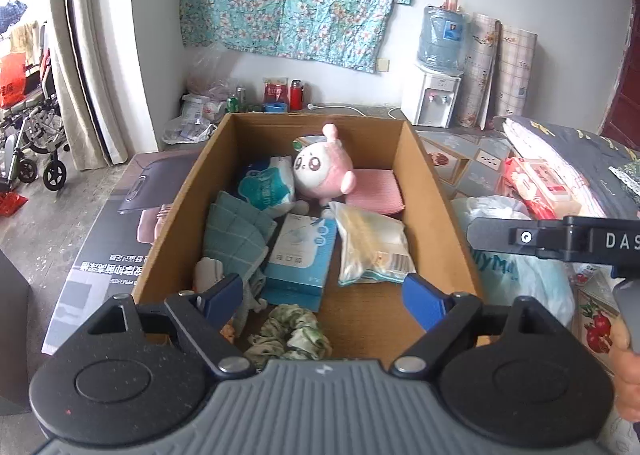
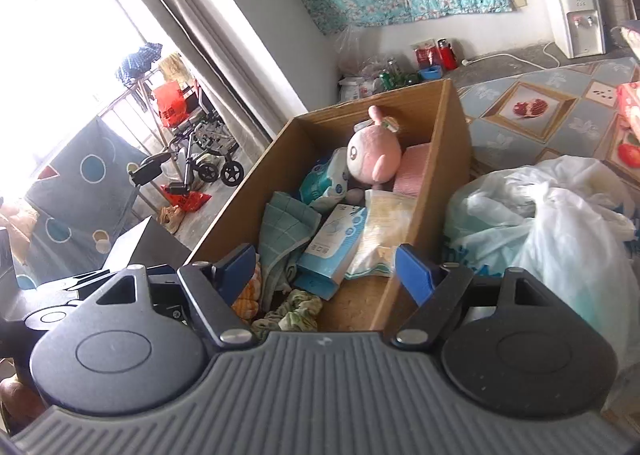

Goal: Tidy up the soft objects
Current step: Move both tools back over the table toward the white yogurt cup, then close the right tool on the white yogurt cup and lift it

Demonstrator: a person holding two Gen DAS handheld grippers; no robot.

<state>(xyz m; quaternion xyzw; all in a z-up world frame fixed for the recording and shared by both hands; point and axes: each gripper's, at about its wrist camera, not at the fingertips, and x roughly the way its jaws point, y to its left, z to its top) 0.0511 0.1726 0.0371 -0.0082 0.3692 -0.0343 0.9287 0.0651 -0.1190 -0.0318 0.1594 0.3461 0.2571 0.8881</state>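
Both held above the near end of an open cardboard box (image 1: pixel 432 191): left gripper (image 1: pixel 324 295) with fingers spread wide and holding nothing, right gripper (image 2: pixel 326 269) likewise wide and bare. Inside the box, a pink plush toy (image 1: pixel 324 169) at the far end beside a folded pink cloth (image 1: pixel 374 191); nearer, a teal checked towel (image 1: pixel 236 231), blue mask box (image 1: pixel 300 255), clear packet (image 1: pixel 370 243), green scrunchie (image 1: pixel 292 331). Just right of the box, a crumpled white plastic bag (image 2: pixel 540 223) on the patterned mat (image 2: pixel 560 103).
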